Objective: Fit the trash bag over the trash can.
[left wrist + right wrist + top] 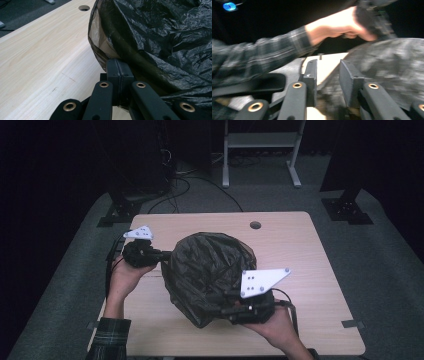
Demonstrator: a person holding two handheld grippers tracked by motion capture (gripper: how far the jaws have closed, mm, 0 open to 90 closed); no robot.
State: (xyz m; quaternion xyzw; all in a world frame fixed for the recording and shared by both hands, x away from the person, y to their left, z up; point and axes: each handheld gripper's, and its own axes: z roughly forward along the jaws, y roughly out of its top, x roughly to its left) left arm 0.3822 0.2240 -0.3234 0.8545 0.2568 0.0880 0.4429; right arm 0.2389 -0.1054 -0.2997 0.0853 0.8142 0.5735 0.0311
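Crinkled black plastic bag (210, 275) on pale wooden table (320, 270): my left gripper (117, 72) clamped on its edge; my right gripper (327, 75) parted, bag edge seemingly between jaws, blurred.

Bag (210, 275) set mid-bench (320, 270); left hand-held gripper (162, 255) at bag's left edge, right hand-held gripper (225, 307) at near right edge; hole (255, 225) behind bag.
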